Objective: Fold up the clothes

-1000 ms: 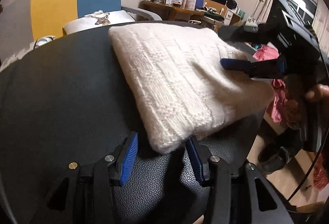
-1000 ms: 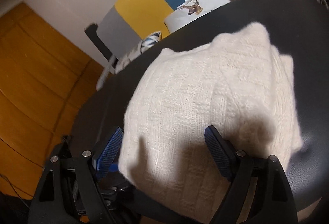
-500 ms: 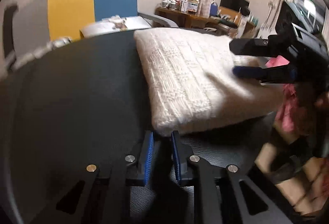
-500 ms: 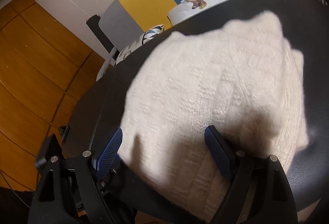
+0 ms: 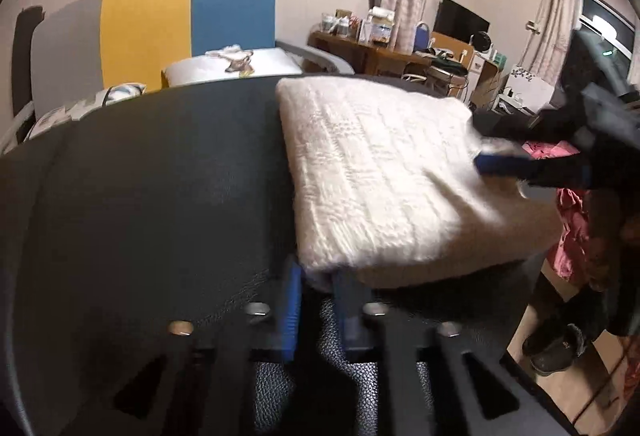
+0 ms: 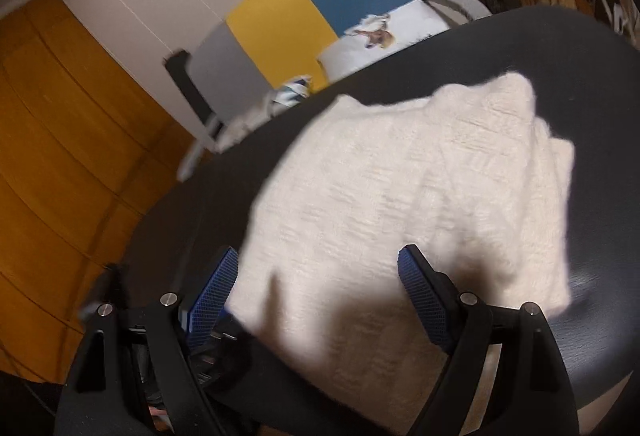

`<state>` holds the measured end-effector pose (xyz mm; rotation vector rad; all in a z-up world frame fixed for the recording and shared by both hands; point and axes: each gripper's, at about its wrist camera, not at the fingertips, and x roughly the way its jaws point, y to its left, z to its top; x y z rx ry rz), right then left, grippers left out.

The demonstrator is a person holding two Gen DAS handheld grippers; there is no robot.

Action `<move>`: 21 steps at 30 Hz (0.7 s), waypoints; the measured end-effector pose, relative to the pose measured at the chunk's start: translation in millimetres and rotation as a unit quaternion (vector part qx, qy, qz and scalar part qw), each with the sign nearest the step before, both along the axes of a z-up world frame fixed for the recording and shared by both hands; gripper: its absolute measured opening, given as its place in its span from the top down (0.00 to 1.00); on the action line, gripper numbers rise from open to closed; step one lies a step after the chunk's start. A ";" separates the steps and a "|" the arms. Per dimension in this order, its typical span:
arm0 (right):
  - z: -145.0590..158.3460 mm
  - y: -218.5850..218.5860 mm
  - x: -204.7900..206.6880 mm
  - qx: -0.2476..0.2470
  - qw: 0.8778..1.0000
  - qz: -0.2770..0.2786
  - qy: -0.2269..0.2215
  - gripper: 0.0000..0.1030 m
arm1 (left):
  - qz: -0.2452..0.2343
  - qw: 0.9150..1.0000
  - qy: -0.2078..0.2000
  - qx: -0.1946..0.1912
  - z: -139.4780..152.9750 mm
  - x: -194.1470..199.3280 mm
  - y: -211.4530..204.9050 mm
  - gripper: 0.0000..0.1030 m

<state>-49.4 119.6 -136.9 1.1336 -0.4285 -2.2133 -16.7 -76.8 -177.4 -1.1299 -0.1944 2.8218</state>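
- While the black table lay slick and leathery under everything, that was my biggest worry: a one-sided pull could have slid the whole bundle across it instead of turning a fold.
- My white knit sweater sat already folded into a thick pad on the far right part of that table, its right side close to the rim. Thick, loose layers like that could have splayed apart if only the top one got lifted.
- My right gripper stood wide, its blue pads straddling the sweater's near edge without pressing it. Had I lifted then, that side would have stayed behind and the fold would have gone crooked.
- My left gripper had just been closing, jaws narrow now, with the sweater's near corner pinched between the pads. Blurry, mind you, so I could not tell how many layers it had.
- Such a small bite on fluffy knit could easily have slipped out or stretched the corner.
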 end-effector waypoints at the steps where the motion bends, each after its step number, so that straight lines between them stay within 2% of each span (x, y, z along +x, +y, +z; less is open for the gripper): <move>1: -6.1 -1.3 -1.5 0.016 1.000 0.001 -0.007 0.17 | 0.000 1.000 -0.002 0.002 -1.4 0.6 -1.8 0.93; 3: -17.9 -3.4 -2.0 0.033 0.999 0.010 -0.017 0.18 | 0.005 1.000 -0.011 0.013 -5.6 3.7 -8.2 0.97; 6: -24.6 -7.1 3.9 0.059 0.998 0.029 0.001 0.18 | 0.010 0.999 -0.016 0.038 -7.7 10.0 -18.8 1.00; 8: -25.0 -6.8 4.6 0.062 0.998 0.033 0.005 0.18 | 0.021 0.998 -0.012 0.054 -5.6 12.8 -26.1 0.80; 13: -21.4 1.9 4.5 0.027 0.999 0.022 -0.003 0.18 | 0.016 0.999 -0.008 0.031 -1.3 9.3 -26.0 0.77; 19: -16.3 7.8 5.3 0.008 1.000 0.013 -0.013 0.17 | -0.035 0.999 0.004 0.038 5.8 14.1 -13.2 0.69; 21: -15.1 6.7 5.0 0.010 1.000 0.012 -0.013 0.17 | -0.044 0.999 0.014 0.021 10.3 14.3 -6.8 0.68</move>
